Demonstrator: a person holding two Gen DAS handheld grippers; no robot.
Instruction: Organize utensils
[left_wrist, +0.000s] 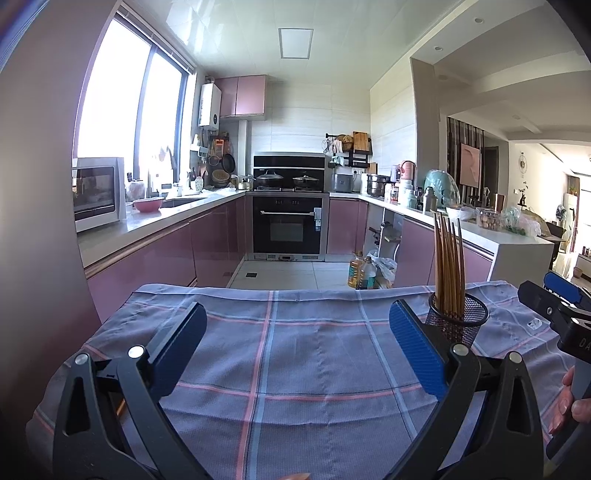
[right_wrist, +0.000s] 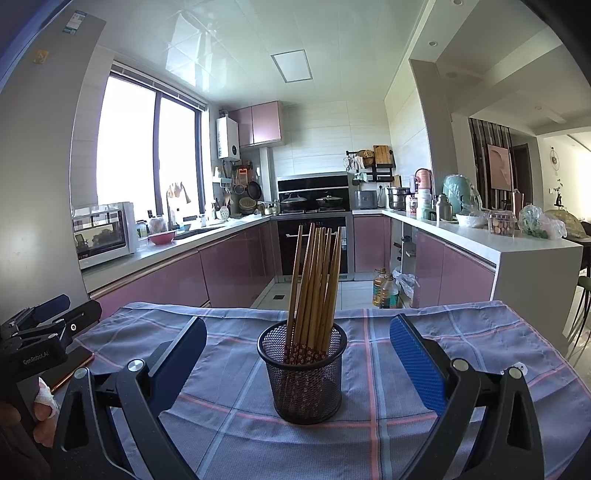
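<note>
Chopsticks (left_wrist: 448, 264) stand bunched in a black mesh cup (left_wrist: 459, 320) at about two o'clock in our left wrist view, their plain wooden ends fanning upward and tilting slightly. The cup sits upright on a blue plaid cloth (left_wrist: 295, 350) that covers the table, just beyond the blue pad of our left gripper (left_wrist: 297, 350). Its fingers are spread wide apart with nothing between them but bare cloth. At three o'clock the right gripper (left_wrist: 554, 295) enters from the edge, and fingertips (left_wrist: 563, 406) of the person's hand wrap its handle below. From this angle we cannot tell how its fingers stand. At twelve o'clock, past the table, we see a black oven (left_wrist: 290, 229) among pink cabinets.

In our right wrist view the mesh cup (right_wrist: 306, 373) is dead centre, with the chopsticks (right_wrist: 316, 280) rising toward twelve o'clock, their patterned ends down inside the mesh. Our right gripper (right_wrist: 297, 354) is held wide open, one finger on each side of the cup and well clear of it, touching nothing. At nine o'clock the left gripper (right_wrist: 40, 325) shows side-on over the plaid cloth (right_wrist: 406, 387), and a bandaged finger (right_wrist: 46, 397) grips its handle. A dark flat object with a copper edge (right_wrist: 72, 365) lies on the cloth just under that gripper; we cannot tell what it is.
</note>
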